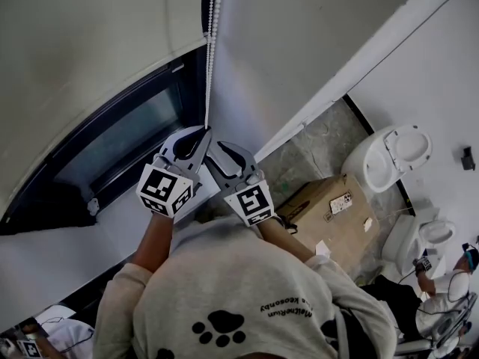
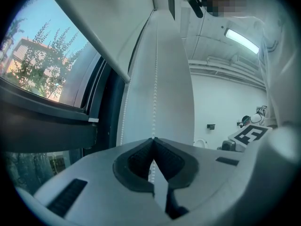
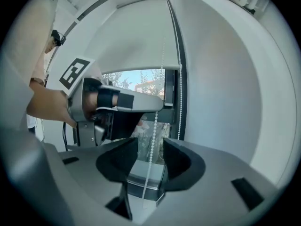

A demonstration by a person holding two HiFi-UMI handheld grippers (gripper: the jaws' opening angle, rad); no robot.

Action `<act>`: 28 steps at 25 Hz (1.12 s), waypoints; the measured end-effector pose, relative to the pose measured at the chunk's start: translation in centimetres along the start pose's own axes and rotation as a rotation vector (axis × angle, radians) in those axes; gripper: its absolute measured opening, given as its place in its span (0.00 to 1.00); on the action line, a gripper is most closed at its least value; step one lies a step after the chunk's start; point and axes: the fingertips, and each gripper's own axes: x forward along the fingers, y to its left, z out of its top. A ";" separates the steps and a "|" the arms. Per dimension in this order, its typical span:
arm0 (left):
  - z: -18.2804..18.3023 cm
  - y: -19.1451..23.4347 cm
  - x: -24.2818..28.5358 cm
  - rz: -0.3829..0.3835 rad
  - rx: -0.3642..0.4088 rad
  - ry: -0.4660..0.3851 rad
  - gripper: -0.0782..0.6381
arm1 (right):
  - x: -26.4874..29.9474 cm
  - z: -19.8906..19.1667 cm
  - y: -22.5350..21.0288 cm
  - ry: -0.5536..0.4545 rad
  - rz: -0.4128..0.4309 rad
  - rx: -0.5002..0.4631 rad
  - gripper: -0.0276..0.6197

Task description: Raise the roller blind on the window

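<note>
Only the left gripper (image 1: pixel 203 132) has a hold: its jaws are clenched on the thin white plastic bead chain (image 1: pixel 212 43), which runs straight up from the pinch at the centre of the left gripper view. The right gripper (image 3: pixel 150 145) is released, its jaws apart, with the chain hanging free between the pads and touching neither.

If the left pinch slips while the right is open, the blind's own weight would likely run it back down. The beads are small, round and smooth, so they could slide through a light grip. The chain is narrow and swings easily, so a right-hand closing that is slightly off line could miss it. A second strand (image 3: pixel 180 102) hangs just right of the first in the right gripper view; pulling that one would probably lower the blind.

The pale matt fabric roller blind (image 1: pixel 82 43) fills the upper left of the head view. In the right gripper view its straight hem sits across the upper part of the dark-framed glass window (image 3: pixel 136 79), so it appears only partly raised. The gripper bodies are smooth grey plastic, and the pads (image 2: pixel 141 161) are dark and finely ribbed.
</note>
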 end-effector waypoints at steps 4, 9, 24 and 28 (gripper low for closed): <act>0.1 0.0 0.0 0.000 -0.002 -0.002 0.12 | -1.9 2.7 -0.5 -0.051 -0.011 -0.067 0.30; -0.1 -0.2 0.0 -0.006 0.001 -0.001 0.12 | -3.3 7.5 -1.8 -0.138 -0.040 -0.019 0.28; -0.3 -1.6 -0.1 -0.034 0.009 -0.008 0.12 | -0.5 14.1 -2.5 -0.167 -0.018 0.032 0.08; -0.2 -1.7 -0.1 -0.036 0.010 -0.009 0.12 | -0.5 14.1 -2.6 -0.164 -0.007 0.062 0.06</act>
